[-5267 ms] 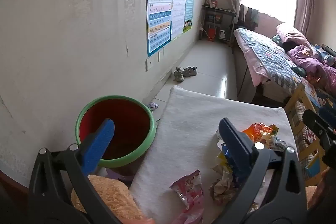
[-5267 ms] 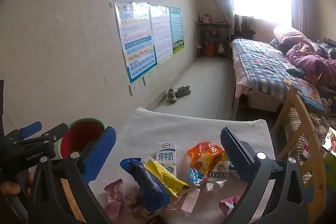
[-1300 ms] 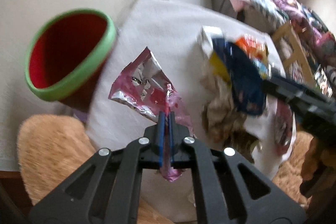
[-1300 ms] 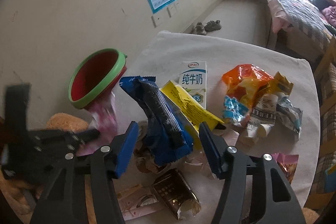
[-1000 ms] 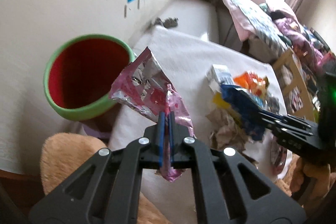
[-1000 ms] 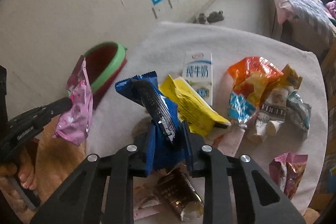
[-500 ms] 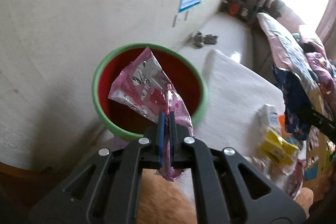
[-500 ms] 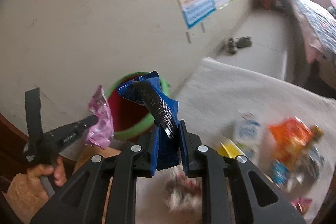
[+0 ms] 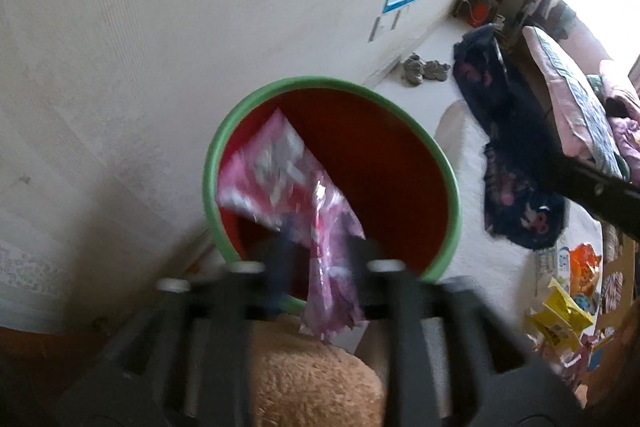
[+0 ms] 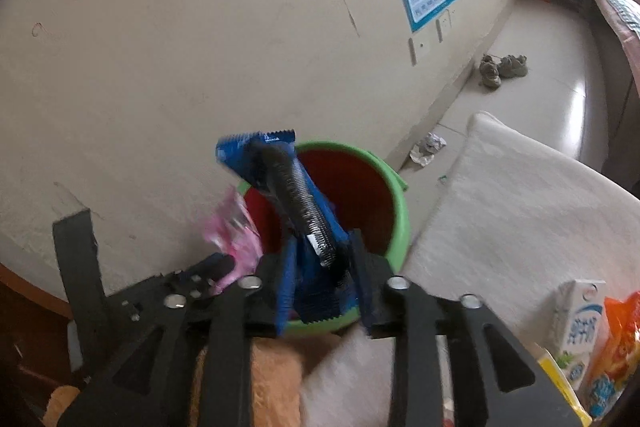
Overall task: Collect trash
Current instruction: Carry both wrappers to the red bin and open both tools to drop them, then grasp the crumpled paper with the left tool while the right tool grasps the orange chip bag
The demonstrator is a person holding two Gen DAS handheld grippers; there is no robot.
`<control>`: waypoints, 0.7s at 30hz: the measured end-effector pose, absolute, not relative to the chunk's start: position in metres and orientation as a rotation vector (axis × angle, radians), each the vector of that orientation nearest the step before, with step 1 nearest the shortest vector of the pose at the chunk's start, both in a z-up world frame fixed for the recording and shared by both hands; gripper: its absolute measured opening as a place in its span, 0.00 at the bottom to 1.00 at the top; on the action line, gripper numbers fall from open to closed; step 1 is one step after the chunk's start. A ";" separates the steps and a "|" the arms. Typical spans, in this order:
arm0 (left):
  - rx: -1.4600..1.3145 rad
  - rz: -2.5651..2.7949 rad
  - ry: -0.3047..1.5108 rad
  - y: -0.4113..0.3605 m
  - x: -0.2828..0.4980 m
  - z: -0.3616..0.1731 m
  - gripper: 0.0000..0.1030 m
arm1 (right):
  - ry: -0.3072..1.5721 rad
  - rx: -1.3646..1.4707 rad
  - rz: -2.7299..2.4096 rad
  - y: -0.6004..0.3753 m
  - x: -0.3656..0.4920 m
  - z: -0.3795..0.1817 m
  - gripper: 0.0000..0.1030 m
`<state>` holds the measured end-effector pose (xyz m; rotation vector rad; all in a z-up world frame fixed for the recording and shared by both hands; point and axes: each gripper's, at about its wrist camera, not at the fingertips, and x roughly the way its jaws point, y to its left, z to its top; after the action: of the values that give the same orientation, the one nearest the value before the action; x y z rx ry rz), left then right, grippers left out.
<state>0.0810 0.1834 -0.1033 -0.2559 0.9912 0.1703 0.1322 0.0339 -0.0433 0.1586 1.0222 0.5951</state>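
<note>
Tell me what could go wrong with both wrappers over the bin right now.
1. The pink wrapper hangs partly over the near green rim of the bin as the left gripper jaws open; its lower end could slip outside onto the brown cushion.
2. The blue wrapper sits between the opening right gripper jaws, close to the pink one; both dropping together may snag or bounce out.

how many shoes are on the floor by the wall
2: a pair of grey shoes lies side by side on the floor near the wall's foot, beyond the bucket. More may be hidden outside the view.
</note>
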 end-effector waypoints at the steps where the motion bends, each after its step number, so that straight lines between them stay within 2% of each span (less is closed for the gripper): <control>1: -0.271 0.170 0.973 0.186 0.078 -0.102 0.45 | 1.010 0.160 0.597 0.034 0.131 -0.042 0.46; 15: -0.272 0.111 0.920 0.164 0.060 -0.076 0.51 | 0.910 0.179 0.594 -0.015 0.091 -0.006 0.47; 17: -0.264 0.082 0.912 0.153 0.057 -0.070 0.52 | 0.879 0.174 0.576 -0.035 0.079 0.003 0.52; 21: -0.246 0.017 0.907 0.126 0.050 -0.065 0.55 | 0.835 0.131 0.505 -0.070 0.056 0.010 0.53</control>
<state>0.0499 0.1265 -0.0651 -0.2455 0.9071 0.0171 0.0561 -0.0695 0.0099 0.1305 0.8354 0.5049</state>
